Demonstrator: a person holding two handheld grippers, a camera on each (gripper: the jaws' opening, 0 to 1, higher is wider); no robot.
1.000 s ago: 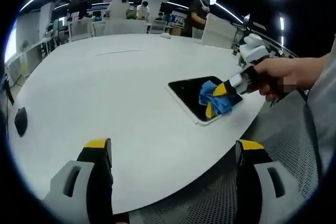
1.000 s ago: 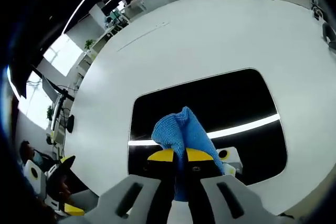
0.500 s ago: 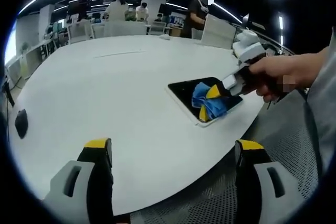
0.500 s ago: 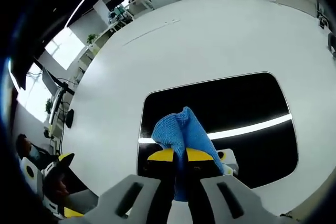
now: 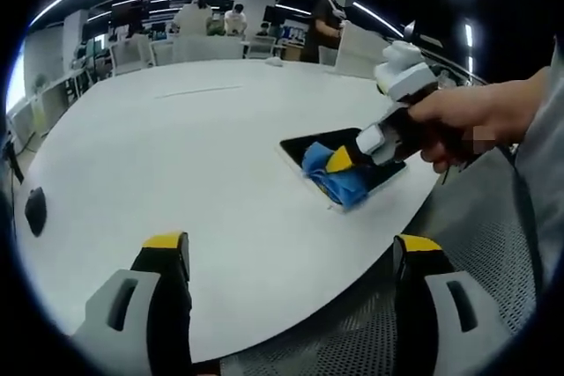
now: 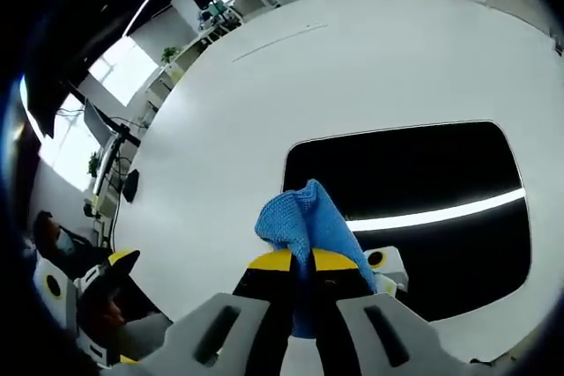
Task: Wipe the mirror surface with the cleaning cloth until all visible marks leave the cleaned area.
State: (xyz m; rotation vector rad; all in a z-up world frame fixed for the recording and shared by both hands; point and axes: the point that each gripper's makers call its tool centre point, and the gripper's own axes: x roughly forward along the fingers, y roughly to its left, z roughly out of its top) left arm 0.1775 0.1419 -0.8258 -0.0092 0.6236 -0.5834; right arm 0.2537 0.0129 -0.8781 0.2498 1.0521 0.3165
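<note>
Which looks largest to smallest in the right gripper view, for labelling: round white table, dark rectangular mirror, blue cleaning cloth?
1. Round white table
2. Dark rectangular mirror
3. Blue cleaning cloth, which looks enlarged, being clamped in the right gripper nearest the camera.

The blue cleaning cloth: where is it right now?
In the right gripper view, the blue cleaning cloth sits low and central, pinched by the right gripper, over the left edge of the mirror on the white table.
</note>
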